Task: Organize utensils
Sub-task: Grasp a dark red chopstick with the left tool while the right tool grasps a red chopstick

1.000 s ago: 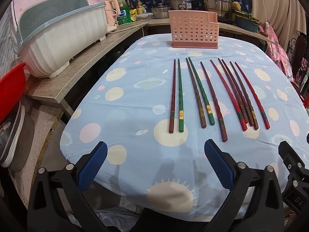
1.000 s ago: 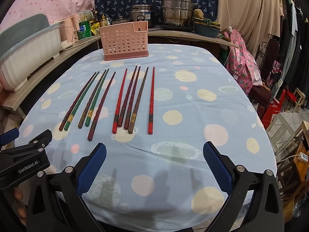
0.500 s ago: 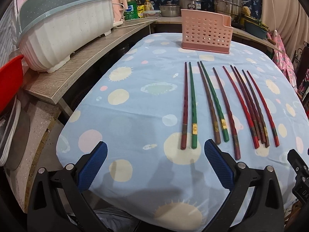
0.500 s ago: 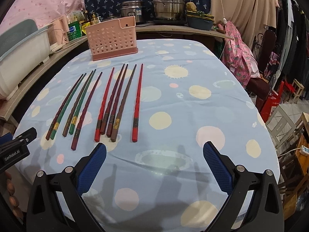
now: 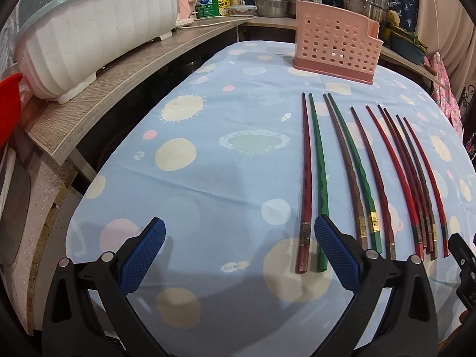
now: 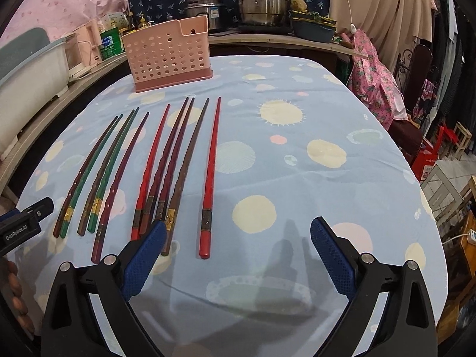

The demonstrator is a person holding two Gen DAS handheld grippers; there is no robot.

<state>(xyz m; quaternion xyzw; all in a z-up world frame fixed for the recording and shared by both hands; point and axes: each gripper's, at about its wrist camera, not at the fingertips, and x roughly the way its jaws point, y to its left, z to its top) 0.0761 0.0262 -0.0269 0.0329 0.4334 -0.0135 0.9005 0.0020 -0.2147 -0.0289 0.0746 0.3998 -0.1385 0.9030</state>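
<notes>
Both hand-held grippers advanced; right pad (image 5: 336, 250) now hides green chopstick (image 5: 319, 184) partly.

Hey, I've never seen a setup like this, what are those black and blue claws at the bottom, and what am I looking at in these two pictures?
Those claws are hand-held grippers; a person holds one in each hand, no robot arm. Each carries a fisheye camera looking along its fingers. One picture comes from the left gripper, the other from the right gripper. Both are open and hold nothing. On the table, covered by a blue dotted cloth, lie nine chopsticks side by side, red, green and brown. Behind them stands a pink holder with holes, apparently their destination.
</notes>
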